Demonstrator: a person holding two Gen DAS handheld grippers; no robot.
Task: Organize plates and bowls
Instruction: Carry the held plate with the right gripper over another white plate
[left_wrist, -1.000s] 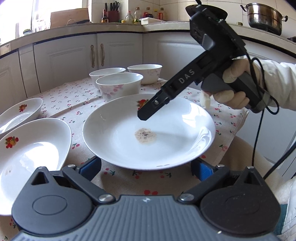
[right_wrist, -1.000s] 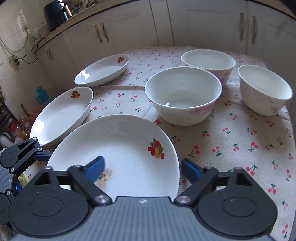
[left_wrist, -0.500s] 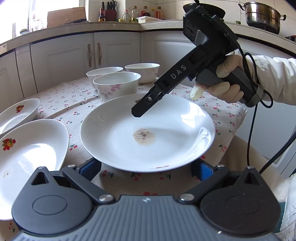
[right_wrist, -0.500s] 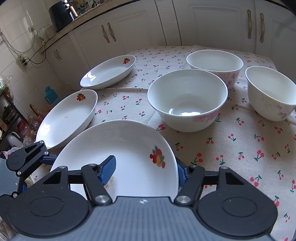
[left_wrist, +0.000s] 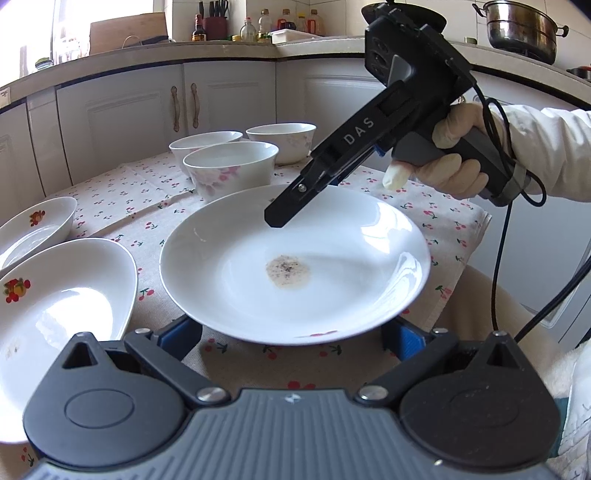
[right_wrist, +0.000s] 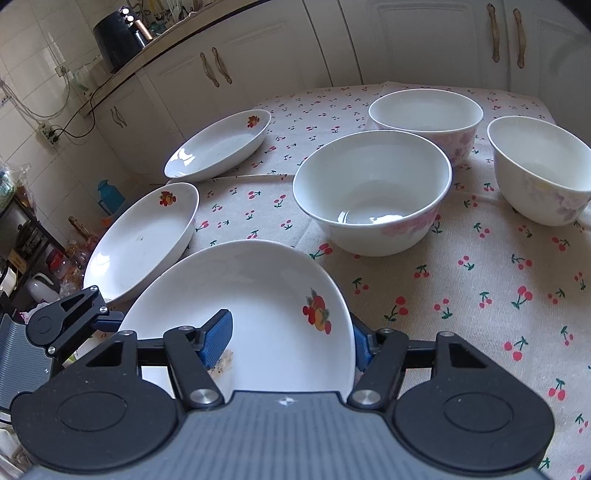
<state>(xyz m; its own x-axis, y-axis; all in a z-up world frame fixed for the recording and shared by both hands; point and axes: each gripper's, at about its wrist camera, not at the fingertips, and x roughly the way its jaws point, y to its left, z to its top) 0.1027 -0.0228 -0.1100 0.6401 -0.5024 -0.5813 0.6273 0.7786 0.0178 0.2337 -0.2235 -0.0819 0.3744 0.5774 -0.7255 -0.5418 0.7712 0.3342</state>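
Just ahead of the left hand-held gripper (left_wrist: 291, 332), its blue pads spread wide and touching nothing, a soiled white plate (left_wrist: 295, 264) sits tilted above the cherry-print cloth of the table (left_wrist: 236, 362), lifted on its far right side by the right hand-held gripper (left_wrist: 275, 218), which a gloved hand (left_wrist: 454, 162) holds. Left of the gripper lie two fruit-print plates (left_wrist: 55, 306), and beyond the soiled plate three white bowls (left_wrist: 231, 168) cluster. From the right wrist, the right hand-held gripper (right_wrist: 291, 338) has just been closing and now pinches the plate's rim, one blue pad (right_wrist: 218, 338) inside over the brown stain, the other under the edge. Ahead and right stand the bowls (right_wrist: 373, 192); ahead and left, the two plates (right_wrist: 144, 240).
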